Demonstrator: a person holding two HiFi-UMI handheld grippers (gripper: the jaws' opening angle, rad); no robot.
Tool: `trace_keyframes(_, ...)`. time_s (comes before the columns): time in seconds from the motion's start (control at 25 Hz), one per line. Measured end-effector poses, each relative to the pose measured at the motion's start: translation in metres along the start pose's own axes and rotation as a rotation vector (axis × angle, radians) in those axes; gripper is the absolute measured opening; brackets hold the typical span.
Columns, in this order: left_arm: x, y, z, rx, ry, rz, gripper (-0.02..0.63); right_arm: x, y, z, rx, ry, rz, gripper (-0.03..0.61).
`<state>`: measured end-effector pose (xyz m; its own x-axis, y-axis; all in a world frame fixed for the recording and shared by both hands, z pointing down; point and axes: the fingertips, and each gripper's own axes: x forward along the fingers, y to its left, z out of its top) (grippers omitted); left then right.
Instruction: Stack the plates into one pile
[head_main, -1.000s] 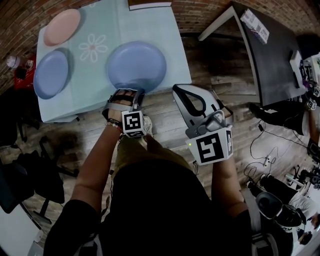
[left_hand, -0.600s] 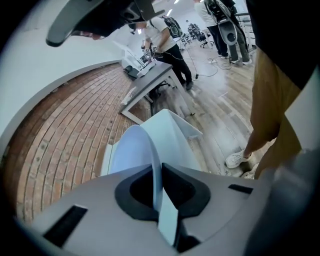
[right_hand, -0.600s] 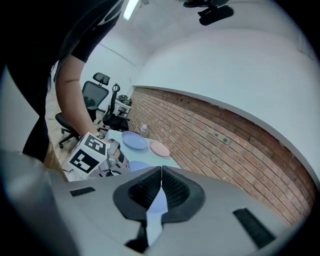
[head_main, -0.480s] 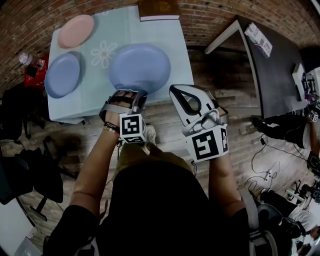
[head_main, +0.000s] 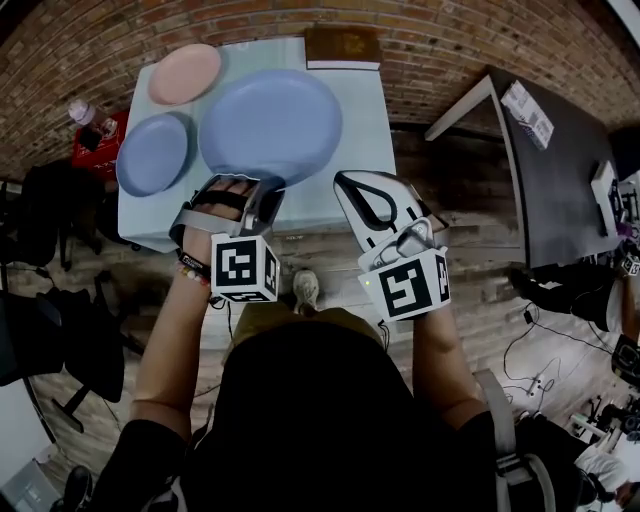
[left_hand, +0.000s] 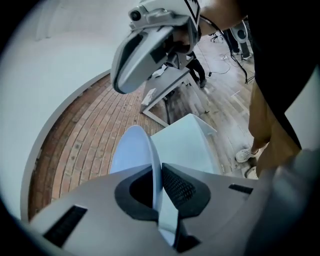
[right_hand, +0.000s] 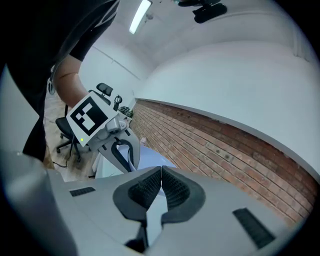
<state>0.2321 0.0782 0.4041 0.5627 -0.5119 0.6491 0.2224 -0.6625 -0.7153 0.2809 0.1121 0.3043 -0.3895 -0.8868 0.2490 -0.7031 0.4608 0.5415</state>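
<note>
From the head view, the left gripper (head_main: 262, 192) grips the near rim of the large blue plate (head_main: 270, 122), which spreads over the middle of the light blue table (head_main: 362, 140). Whether the plate rests on the cloth or is held above it cannot be told from here. A small blue plate (head_main: 152, 153) lies near the table's left edge, just beside the large one. A pink plate (head_main: 185, 73) lies behind it at the far left corner, and a brown book (head_main: 343, 47) sits at the far edge against the brick wall (head_main: 450, 50). The right gripper (head_main: 352, 190) hangs off the table's near right corner over the wooden floor (head_main: 450, 180), holding nothing. In the left gripper view, the large blue plate (left_hand: 131, 150) stands edge-on, its thin rim clamped between the dark ribbed fingers (left_hand: 177, 187) of the left gripper (left_hand: 157, 167). The table (left_hand: 187, 145) is beyond it and the right gripper (left_hand: 145, 55) is above. In the right gripper view, the fingers (right_hand: 147, 190) of the right gripper (right_hand: 161, 172) are pressed together with nothing between them. The left gripper (right_hand: 122, 150) is beyond, on the rim of the large blue plate (right_hand: 150, 160).
</note>
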Motion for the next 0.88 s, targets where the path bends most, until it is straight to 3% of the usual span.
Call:
trace_keyframes(0.36,-0.046,0.030,-0.008,-0.028,0.024,0.043,0.038,0.010,0.009,0.021,-0.023,-0.052,0.043,0.035)
trace_keyframes(0.88,-0.052,0.043,-0.020,-0.065,0.028,0.091,0.038,0.030,0.018,0.034,-0.054,-0.080,0.102,0.035)
